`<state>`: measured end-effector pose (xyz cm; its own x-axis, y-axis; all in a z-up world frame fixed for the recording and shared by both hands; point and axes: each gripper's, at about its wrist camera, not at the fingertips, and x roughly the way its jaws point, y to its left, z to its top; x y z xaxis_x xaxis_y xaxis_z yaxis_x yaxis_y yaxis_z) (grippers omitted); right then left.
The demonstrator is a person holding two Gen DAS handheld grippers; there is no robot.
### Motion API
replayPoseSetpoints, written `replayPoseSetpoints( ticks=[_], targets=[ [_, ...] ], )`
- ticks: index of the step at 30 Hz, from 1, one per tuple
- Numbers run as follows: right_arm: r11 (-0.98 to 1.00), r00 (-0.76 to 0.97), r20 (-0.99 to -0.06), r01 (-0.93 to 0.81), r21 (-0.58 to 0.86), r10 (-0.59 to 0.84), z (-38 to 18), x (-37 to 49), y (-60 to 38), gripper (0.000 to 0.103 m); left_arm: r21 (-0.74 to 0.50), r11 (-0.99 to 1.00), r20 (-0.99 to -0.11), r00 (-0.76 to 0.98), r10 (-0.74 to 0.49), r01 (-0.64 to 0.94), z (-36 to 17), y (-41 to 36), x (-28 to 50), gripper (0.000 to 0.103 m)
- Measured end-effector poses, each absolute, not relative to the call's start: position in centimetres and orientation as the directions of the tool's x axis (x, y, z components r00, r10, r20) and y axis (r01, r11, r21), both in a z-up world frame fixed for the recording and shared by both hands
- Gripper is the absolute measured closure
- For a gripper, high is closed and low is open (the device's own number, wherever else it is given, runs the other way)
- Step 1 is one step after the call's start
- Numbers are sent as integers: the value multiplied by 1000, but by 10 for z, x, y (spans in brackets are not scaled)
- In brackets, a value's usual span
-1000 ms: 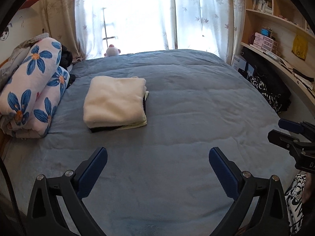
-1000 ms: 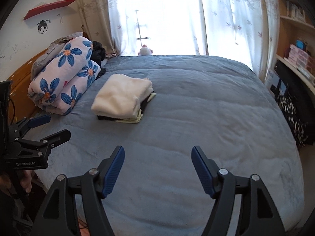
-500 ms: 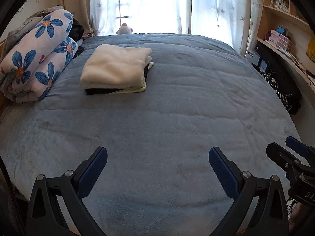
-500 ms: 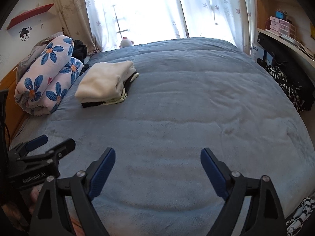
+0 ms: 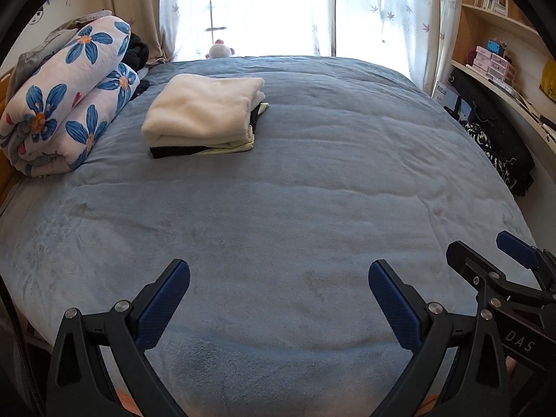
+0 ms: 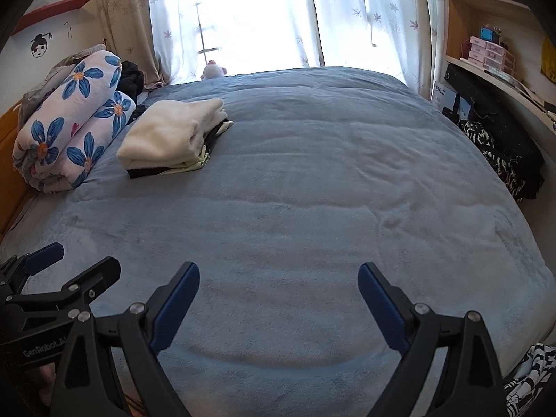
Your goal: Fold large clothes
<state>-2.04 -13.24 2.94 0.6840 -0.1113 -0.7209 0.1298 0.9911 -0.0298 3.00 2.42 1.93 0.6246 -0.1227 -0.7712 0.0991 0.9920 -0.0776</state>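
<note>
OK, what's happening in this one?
A person holds tongs in each hand over a blue bed. Left tongs and right tongs are both open and empty, the right having just been opening. A folded stack lies by a floral quilt. No garment is being handled.

A bed [image 5: 295, 208] covered by a blue-grey plush blanket [image 6: 312, 208] filled both views. On it, toward the far left, lay a stack of folded clothes [image 5: 203, 114], cream on top and dark beneath. Beside the stack, at the left edge, rested a rolled quilt with blue flowers [image 5: 66, 104]. A small plush toy [image 6: 212, 70] sat at the far end.
</note>
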Motion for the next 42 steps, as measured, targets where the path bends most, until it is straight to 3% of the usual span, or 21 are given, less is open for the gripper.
replayPoseSetpoints(
  ticks=[42],
  targets=[
    [987,672,-732,159,-3,-111,22,-17,-133,10,-85,991,-780,613,-129,100,17,24,33,1]
  ],
)
